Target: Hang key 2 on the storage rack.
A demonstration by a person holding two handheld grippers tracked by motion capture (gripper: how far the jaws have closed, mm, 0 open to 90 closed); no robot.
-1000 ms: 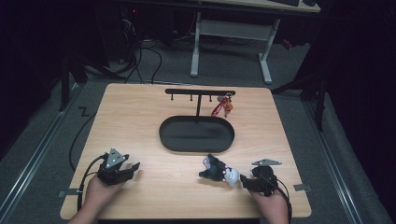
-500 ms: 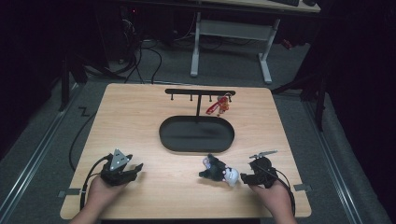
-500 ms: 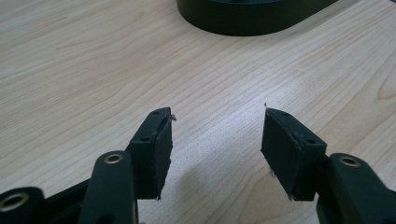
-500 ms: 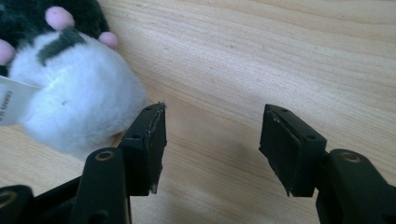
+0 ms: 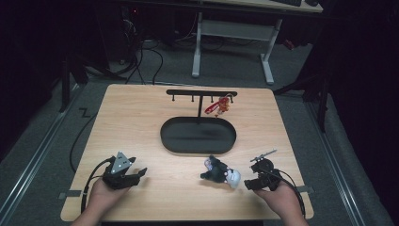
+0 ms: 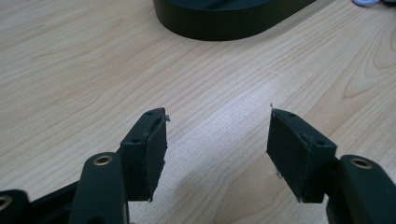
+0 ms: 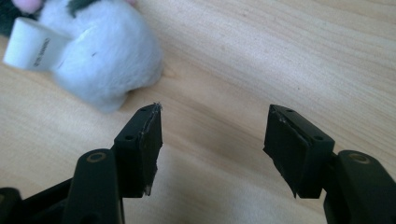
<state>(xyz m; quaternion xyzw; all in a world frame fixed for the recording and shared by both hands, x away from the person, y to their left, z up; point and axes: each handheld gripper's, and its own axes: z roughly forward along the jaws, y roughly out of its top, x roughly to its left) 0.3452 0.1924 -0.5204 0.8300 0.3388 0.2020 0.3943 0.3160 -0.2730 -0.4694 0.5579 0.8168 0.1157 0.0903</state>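
Black oval tray (image 5: 175, 141) sits mid-desk (image 5: 131, 113), with a little hook rack (image 5: 201, 93) standing just behind it and a red charm (image 5: 218, 106) dangling off it.

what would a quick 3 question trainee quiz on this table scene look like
1. True or false: the right gripper is clamped on the plush toy.
2. What hangs from the black rack? A) red charm B) metal spoon C) blue cloth
3. Fill in: the left gripper has ____ between its jaws.

Key:
1. False; its jaws stand open beside the toy.
2. A, the red charm, near the rack's right end.
3. Nothing; bare table shows between them.
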